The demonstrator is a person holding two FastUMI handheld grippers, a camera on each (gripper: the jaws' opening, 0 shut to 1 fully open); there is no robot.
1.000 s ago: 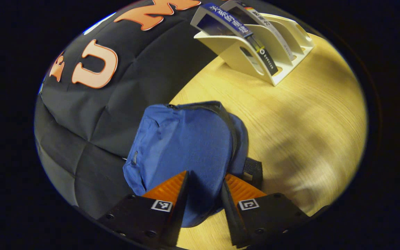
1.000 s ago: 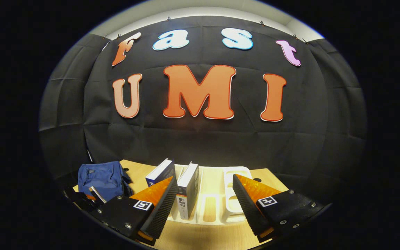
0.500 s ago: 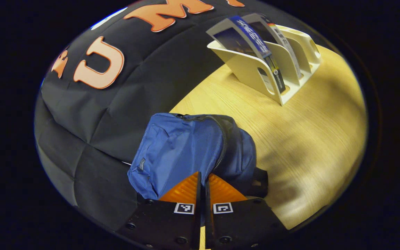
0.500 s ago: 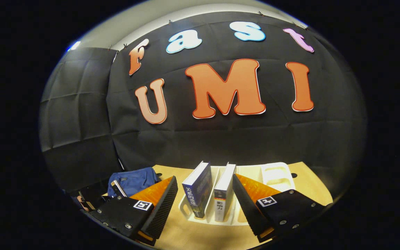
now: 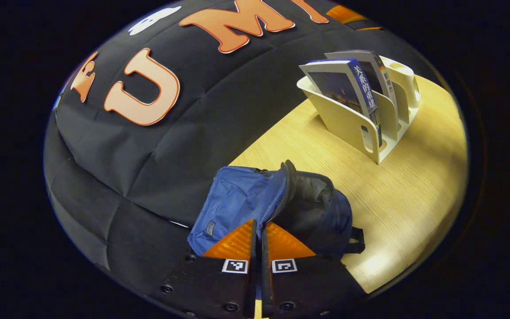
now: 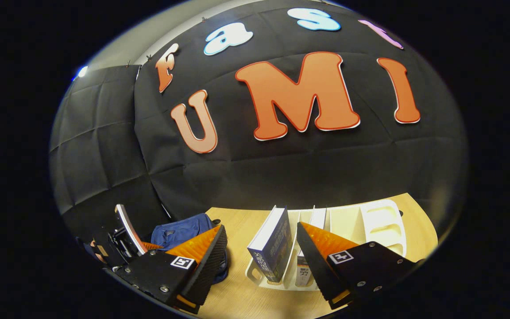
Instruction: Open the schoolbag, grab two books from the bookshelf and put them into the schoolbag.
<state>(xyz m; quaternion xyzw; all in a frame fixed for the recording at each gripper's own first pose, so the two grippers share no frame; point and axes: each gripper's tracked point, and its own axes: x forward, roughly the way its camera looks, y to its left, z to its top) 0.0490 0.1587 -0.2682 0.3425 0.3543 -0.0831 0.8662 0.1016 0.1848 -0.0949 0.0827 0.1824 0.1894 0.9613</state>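
Wooden table (image 5: 396,195), one schoolbag (image 5: 255,199), two books (image 6: 275,241)

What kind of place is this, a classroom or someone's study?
Probably neither: it looks like a staged recording booth. A black cloth wall backs a small wooden table that holds a blue schoolbag and a white bookshelf with two books.

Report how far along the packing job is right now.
Done: the schoolbag is partly unzipped, its dark lining showing. In hand: the left gripper is shut at the zipper edge, apparently pinching the flap; the right gripper is open, aimed at the blue book. Left: both that and the white book stand in the bookshelf; neither is bagged.
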